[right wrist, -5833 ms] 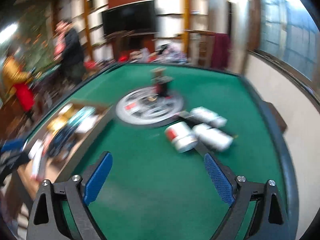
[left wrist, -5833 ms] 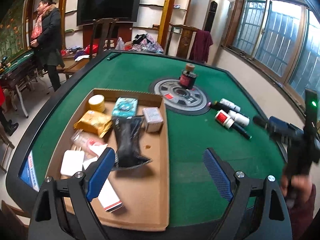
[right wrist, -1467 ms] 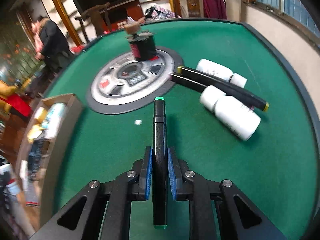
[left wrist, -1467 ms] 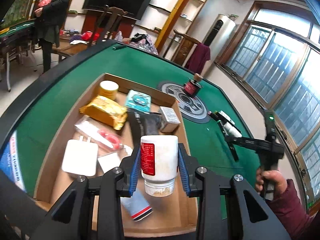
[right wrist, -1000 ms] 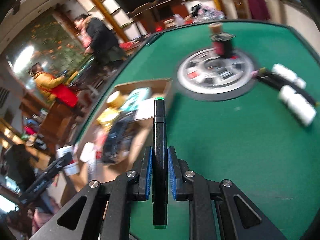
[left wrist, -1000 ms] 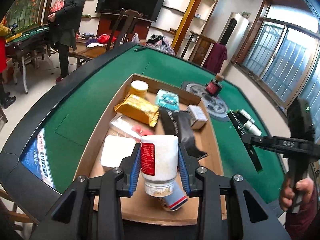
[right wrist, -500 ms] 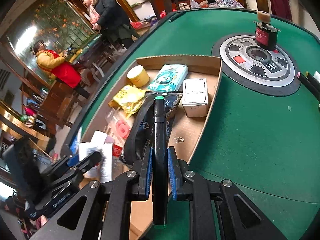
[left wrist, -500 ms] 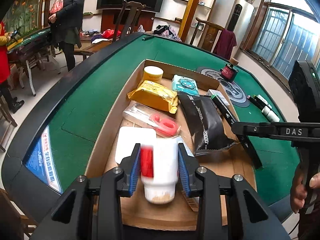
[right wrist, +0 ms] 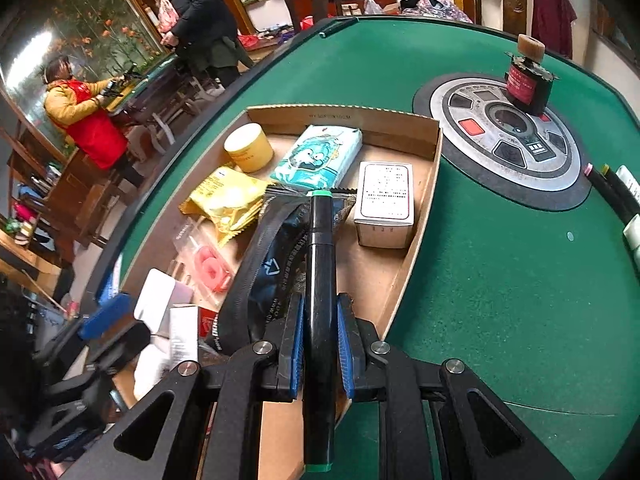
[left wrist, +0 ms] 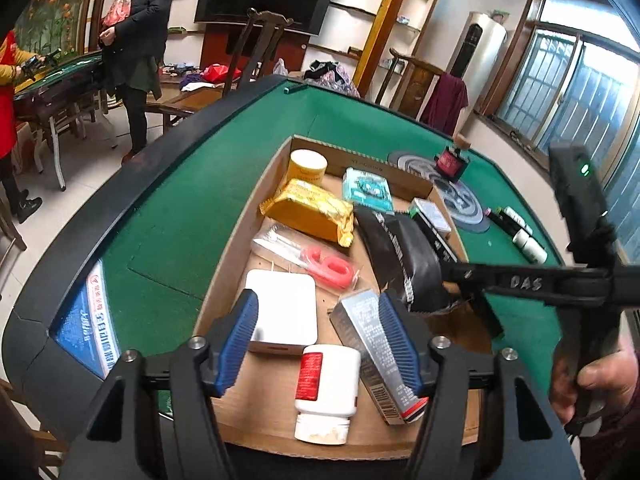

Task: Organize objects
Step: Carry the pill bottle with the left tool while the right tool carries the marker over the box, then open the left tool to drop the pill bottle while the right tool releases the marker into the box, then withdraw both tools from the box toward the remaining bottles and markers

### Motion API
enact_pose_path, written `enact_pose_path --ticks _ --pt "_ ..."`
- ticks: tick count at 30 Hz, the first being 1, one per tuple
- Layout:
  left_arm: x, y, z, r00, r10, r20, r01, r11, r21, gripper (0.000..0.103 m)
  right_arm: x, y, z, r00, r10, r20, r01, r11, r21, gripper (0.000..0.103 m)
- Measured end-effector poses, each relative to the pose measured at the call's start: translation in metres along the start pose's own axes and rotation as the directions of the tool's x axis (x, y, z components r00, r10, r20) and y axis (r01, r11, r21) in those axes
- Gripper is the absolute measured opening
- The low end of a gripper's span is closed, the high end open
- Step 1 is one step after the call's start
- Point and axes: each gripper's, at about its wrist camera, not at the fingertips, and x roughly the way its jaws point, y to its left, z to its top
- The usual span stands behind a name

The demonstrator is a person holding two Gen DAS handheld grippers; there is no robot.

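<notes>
The white bottle with a red label (left wrist: 326,392) lies on its side on the floor of the cardboard tray (left wrist: 240,232), near its front edge. My left gripper (left wrist: 320,344) hangs just above it, its jaws opening; the blue pads (left wrist: 240,340) stand clear of the bottle on both sides. My right gripper (right wrist: 320,344) is shut on a black marker with green ends (right wrist: 320,264). It hovers over the tray's right half (right wrist: 416,248), above a black pouch (right wrist: 272,264). A hand (left wrist: 600,380) carries that gripper at the right of the left wrist view.
The tray also holds a yellow jar (right wrist: 248,148), a gold packet (left wrist: 308,208), a teal tissue pack (right wrist: 320,156), a white box (right wrist: 384,200), a silver carton (left wrist: 376,348) and a flat white item (left wrist: 280,304). White bottles and markers (left wrist: 528,244) lie on the green felt. Two people stand beyond the table.
The left jaws have spread and the white bottle has dropped from them onto the tray floor. The right gripper carried the marker from over the felt to over the tray.
</notes>
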Motion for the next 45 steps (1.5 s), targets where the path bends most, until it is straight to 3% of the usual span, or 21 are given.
enact_pose_path --ticks 5,9,15,17,22,26,28,31,34,35,36,40,45 --pt "-0.008 0.006 0.004 1.0 -0.004 0.027 0.004 1.0 -0.031 0.069 0.005 0.0 0.001 0.998 0.058 -0.028 -0.057 0.997 0.05 0.026" --pt "-0.009 0.011 0.004 1.0 -0.006 0.027 0.008 0.999 -0.052 0.07 0.002 0.002 0.0 0.999 0.041 -0.014 -0.04 0.998 0.053 0.04" --pt "-0.012 0.014 0.004 1.0 -0.01 0.026 0.012 0.997 -0.074 0.074 -0.007 -0.001 -0.001 0.999 0.046 0.01 -0.047 0.997 0.063 0.049" --pt "-0.014 0.012 0.004 0.999 -0.011 0.03 0.013 0.997 -0.075 0.077 -0.01 0.0 -0.001 0.999 0.029 0.021 -0.03 0.998 0.053 0.058" --pt "-0.023 0.012 0.006 0.998 0.007 0.061 -0.002 0.996 -0.094 0.078 -0.02 0.004 -0.004 0.998 0.04 0.049 -0.042 0.999 0.031 0.066" --pt "-0.031 0.012 0.008 0.996 0.03 0.086 -0.021 0.994 -0.108 0.079 -0.035 0.007 -0.007 0.993 -0.004 0.118 0.007 1.0 -0.028 0.073" --pt "-0.035 0.01 0.009 0.995 0.039 0.094 -0.029 0.994 -0.107 0.08 -0.048 0.009 -0.01 0.983 -0.042 0.18 0.054 0.997 -0.059 0.076" --pt "-0.04 0.004 0.011 0.993 0.047 0.107 -0.037 0.994 -0.102 0.083 -0.072 0.01 -0.016 0.943 -0.124 0.309 0.158 0.983 -0.089 0.082" --pt "-0.046 -0.006 0.012 0.991 0.05 0.122 -0.04 0.996 -0.082 0.084 -0.098 0.009 -0.024 0.864 -0.21 0.457 0.278 0.957 -0.086 0.095" --pt "-0.047 -0.01 0.013 0.991 0.05 0.126 -0.041 0.996 -0.074 0.084 -0.105 0.006 -0.026 0.843 -0.228 0.487 0.303 0.949 -0.082 0.103" --pt "-0.049 -0.017 0.013 0.99 0.049 0.132 -0.041 0.997 -0.061 0.084 -0.109 0.002 -0.027 0.835 -0.236 0.496 0.314 0.946 -0.077 0.103" --pt "-0.053 -0.041 0.014 0.988 0.044 0.145 -0.043 0.999 -0.008 0.085 -0.109 -0.019 -0.024 0.876 -0.231 0.424 0.288 0.955 -0.074 0.103" --pt "-0.056 -0.076 0.013 0.987 0.05 0.154 -0.062 0.995 0.077 0.086 -0.117 -0.034 -0.038 0.86 -0.262 0.437 0.324 0.943 -0.071 0.103"
